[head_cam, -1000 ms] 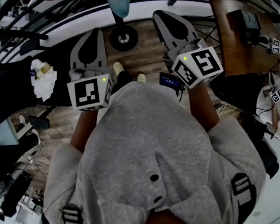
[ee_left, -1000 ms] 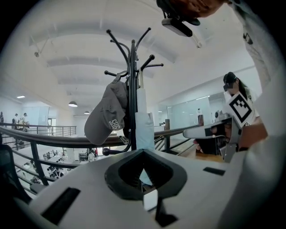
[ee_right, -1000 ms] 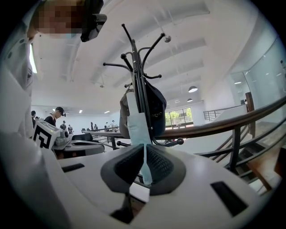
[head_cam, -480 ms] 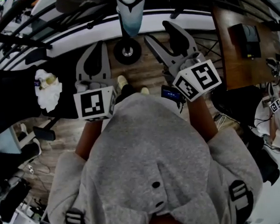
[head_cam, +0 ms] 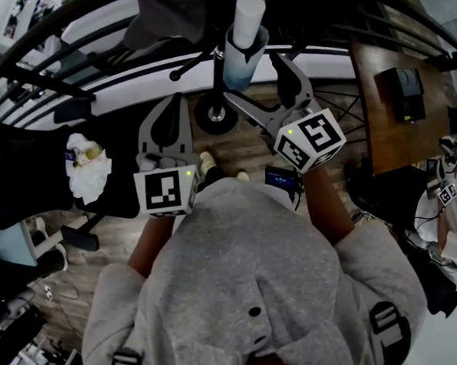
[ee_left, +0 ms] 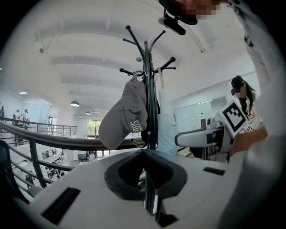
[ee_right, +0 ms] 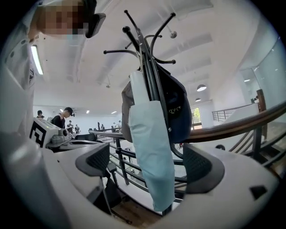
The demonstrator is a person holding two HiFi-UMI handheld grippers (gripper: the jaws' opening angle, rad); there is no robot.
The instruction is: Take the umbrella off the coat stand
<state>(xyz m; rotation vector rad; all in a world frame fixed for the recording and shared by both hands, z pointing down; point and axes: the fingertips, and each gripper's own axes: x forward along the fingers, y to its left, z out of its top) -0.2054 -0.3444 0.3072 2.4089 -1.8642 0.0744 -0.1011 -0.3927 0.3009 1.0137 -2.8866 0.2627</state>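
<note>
Umbrella: the pale blue folded fabric umbrella (ee_right: 152,147) hangs upright on the black metal coat stand (ee_right: 145,58), close along its pole.
Right gripper (ee_right: 149,165): the jaws stand wide apart and have just been opening. The umbrella hangs between the pads with a gap on each side, so nothing is gripped.
Left gripper (ee_left: 144,152): the jaws are closed together and hold nothing; the stand's pole shows beyond them.
Hooks: a grey baseball cap (ee_left: 125,118) and a dark navy cap (ee_right: 178,107) hang from the stand.
Behind: a curved dark handrail (ee_right: 232,129).

Pale blue umbrella (ee_right: 154,152), furled, hanging on black coat stand (ee_right: 148,74)
</note>
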